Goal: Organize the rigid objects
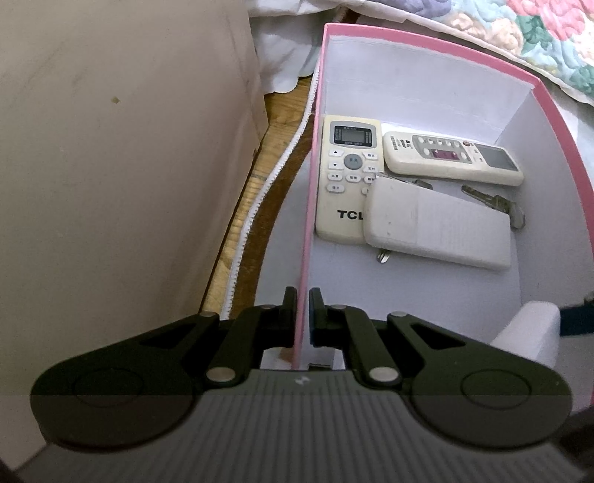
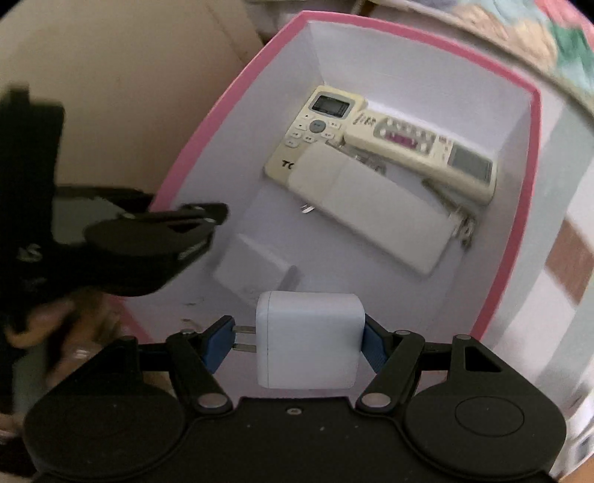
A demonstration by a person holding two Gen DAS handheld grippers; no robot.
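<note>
1. The left claw [image 1: 302, 308] was clenched on the near pink wall of the box [image 1: 438, 41], one finger outside and one inside; judged as a steadying grip so the box would not slide while things were dropped in.
2. The right claw [image 2: 297, 340] was grasping a white charger plug [image 2: 310, 340] across its length, one blue pad against the prongs and the other on the flat back (a wide hold, prongs sideways), held above the near end of the box, likely for release onto the bare floor there.
3. Already inside the box: a TCL remote [image 1: 343, 178] against the left wall, a second remote [image 1: 451, 158] along the far wall, a white slab-shaped item [image 1: 438, 224] laid across both, face down, so its kind could not be told.
4. Keys [image 1: 497, 202] were mostly covered by the slab; only tips were seen.
5. A pale flat shape near the plug in the right wrist view was blurred; shadow or object was not decided.
6. The surface under the box was barely shown; a quilt [image 1: 538, 33] was cut off at the top edge.
</note>
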